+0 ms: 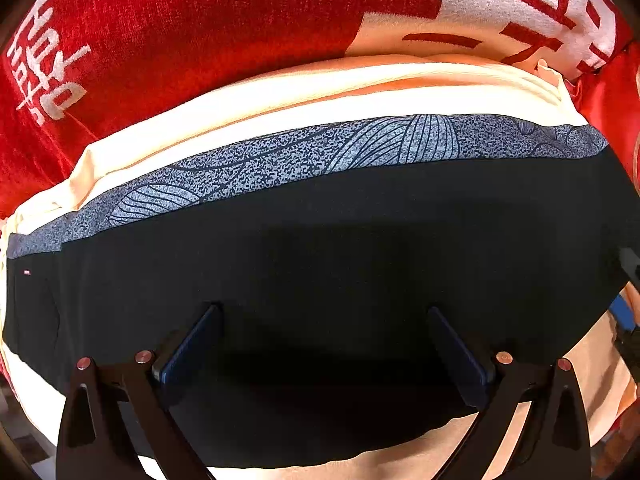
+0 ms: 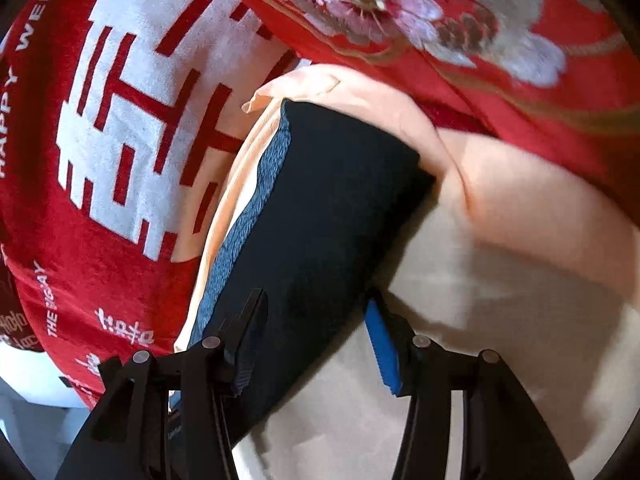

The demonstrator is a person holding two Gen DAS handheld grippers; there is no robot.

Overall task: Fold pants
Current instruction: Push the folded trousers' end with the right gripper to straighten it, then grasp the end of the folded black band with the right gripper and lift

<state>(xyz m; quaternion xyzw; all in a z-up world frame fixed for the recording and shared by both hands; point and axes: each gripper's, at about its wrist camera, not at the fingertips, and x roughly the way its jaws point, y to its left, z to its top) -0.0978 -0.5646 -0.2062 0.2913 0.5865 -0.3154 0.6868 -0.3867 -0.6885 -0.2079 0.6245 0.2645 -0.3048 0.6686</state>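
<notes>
The black pants point(image 1: 320, 248) lie folded into a flat band with a grey leaf-patterned waistband point(image 1: 304, 156) along the far edge. They rest on a peach cloth point(image 1: 280, 92). My left gripper point(image 1: 324, 316) is open just above the black fabric, holding nothing. In the right wrist view the folded pants point(image 2: 320, 208) run as a dark slab from near to far. My right gripper point(image 2: 316, 304) is open and straddles the pants' near end, with the blue pad point(image 2: 382, 344) at their right edge.
A red blanket with white characters point(image 1: 180, 28) lies beyond the peach cloth and also shows in the right wrist view point(image 2: 120, 120). A red embroidered floral fabric point(image 2: 440, 28) lies at the far right. The peach cloth point(image 2: 500, 260) spreads right of the pants.
</notes>
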